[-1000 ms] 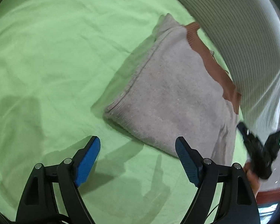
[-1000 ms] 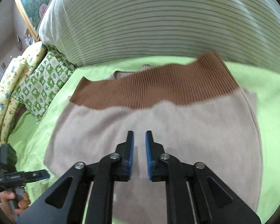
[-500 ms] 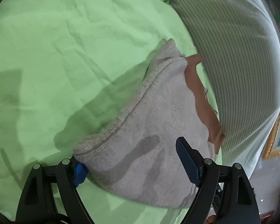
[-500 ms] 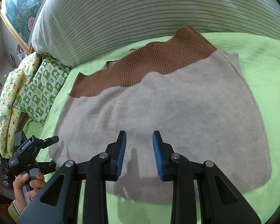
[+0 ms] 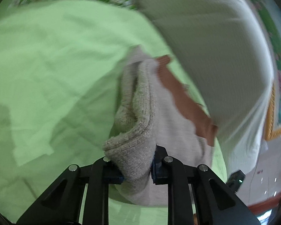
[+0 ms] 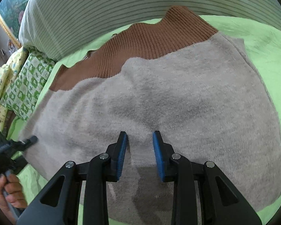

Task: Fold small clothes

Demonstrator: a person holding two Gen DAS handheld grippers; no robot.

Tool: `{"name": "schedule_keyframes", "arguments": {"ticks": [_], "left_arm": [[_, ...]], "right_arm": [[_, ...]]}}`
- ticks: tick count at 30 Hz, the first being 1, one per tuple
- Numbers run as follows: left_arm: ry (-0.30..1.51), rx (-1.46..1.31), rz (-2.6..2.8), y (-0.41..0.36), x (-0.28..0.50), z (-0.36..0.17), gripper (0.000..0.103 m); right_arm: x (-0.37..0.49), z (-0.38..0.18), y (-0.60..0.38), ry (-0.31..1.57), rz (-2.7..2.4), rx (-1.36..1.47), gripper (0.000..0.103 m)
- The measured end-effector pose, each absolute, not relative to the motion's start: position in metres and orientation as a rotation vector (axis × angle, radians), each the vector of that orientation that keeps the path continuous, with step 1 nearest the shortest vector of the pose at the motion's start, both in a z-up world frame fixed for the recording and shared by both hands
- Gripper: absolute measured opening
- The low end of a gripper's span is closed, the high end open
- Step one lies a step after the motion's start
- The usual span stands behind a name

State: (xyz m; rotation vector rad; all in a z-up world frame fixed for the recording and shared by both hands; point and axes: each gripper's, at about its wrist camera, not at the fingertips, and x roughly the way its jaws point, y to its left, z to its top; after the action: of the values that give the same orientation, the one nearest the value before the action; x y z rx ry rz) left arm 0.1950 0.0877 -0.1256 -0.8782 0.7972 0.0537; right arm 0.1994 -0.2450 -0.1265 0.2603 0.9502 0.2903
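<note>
Lying flat on the green bedsheet (image 6: 267,43), the grey knitted sweater with brown ribbed hem (image 6: 178,97) has its left corner pinched in the left gripper (image 5: 136,170); the right gripper (image 6: 140,150), part-open and empty, hovers over its near middle.

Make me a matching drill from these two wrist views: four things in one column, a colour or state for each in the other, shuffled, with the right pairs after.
Things
1. left tool
2. right tool
3. sweater band
4. bed sheet

Colour or state
A. light green
B. open, over the sweater
C. brown, ribbed
D. shut on the sweater's edge

Pairs: 1-D, 2-B, 3-C, 4-A
</note>
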Motion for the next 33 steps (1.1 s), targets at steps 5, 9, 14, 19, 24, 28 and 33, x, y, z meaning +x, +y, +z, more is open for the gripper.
{"name": "schedule_keyframes", "arguments": {"ticks": [5, 9, 14, 19, 24, 28, 33], "left_arm": [[0.746, -0.757, -0.101, 0.041, 0.212, -0.074, 0.018], [0.715, -0.672, -0.271, -0.01, 0.234, -0.039, 0.018], [0.743, -0.527, -0.522, -0.107, 0.266, -0.025, 0.019], [0.971, -0.333, -0.605, -0.189, 0.29, -0.09, 0.03], [1.053, -0.294, -0.559, -0.192, 0.277, -0.117, 0.049], [1.005, -0.286, -0.486, -0.164, 0.25, -0.105, 0.07], [0.984, -0.221, -0.362, -0.126, 0.212, -0.102, 0.082]], "right_arm": [[0.198, -0.124, -0.256, 0.942, 0.303, 0.338, 0.031], [0.19, -0.116, -0.285, 0.913, 0.302, 0.498, 0.031], [0.176, -0.108, -0.346, 0.853, 0.228, 0.659, 0.031], [0.165, -0.114, -0.397, 0.809, 0.175, 0.815, 0.034], [0.165, -0.115, -0.41, 0.804, 0.201, 0.852, 0.043], [0.17, -0.11, -0.411, 0.8, 0.247, 0.861, 0.054], [0.187, -0.103, -0.397, 0.848, 0.312, 0.781, 0.062]]}}
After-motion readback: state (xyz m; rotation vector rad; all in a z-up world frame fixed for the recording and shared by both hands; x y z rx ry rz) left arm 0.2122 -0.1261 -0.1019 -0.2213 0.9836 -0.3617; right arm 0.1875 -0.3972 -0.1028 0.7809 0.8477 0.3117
